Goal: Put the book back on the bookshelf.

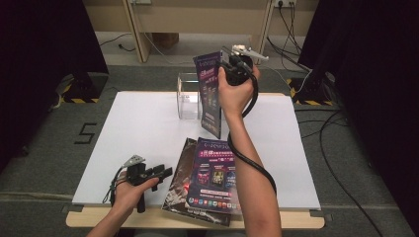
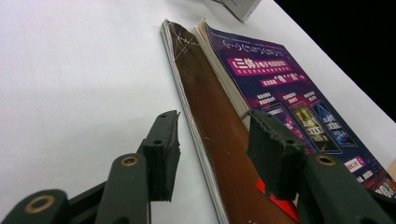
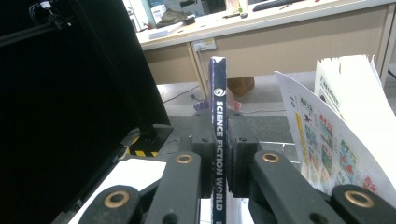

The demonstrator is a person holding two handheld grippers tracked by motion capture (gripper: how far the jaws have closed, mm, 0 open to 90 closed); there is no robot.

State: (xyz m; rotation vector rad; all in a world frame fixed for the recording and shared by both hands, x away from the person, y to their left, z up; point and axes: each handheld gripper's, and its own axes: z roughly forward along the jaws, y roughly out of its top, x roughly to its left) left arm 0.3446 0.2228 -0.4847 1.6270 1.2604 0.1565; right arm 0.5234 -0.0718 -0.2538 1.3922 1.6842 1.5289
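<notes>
We've got our right gripper [image 3: 219, 154] clamped on a magazine's [image 3: 218, 116] spine reading "SCIENCE FICTION WORLD", its pages [image 3: 345, 140] fanning out rightward, desk [image 3: 280, 28] behind.

The white board [image 1: 138, 143] lay bare across its whole left half, open for passing. At the near middle, a stack of magazines [image 1: 205, 182] blocked the way. The clear box [image 1: 187, 96] stood at the far middle, with the raised magazine [image 1: 210, 94] hanging upright just beside it. Right of these, the board's far right stretch offered free room.
</notes>
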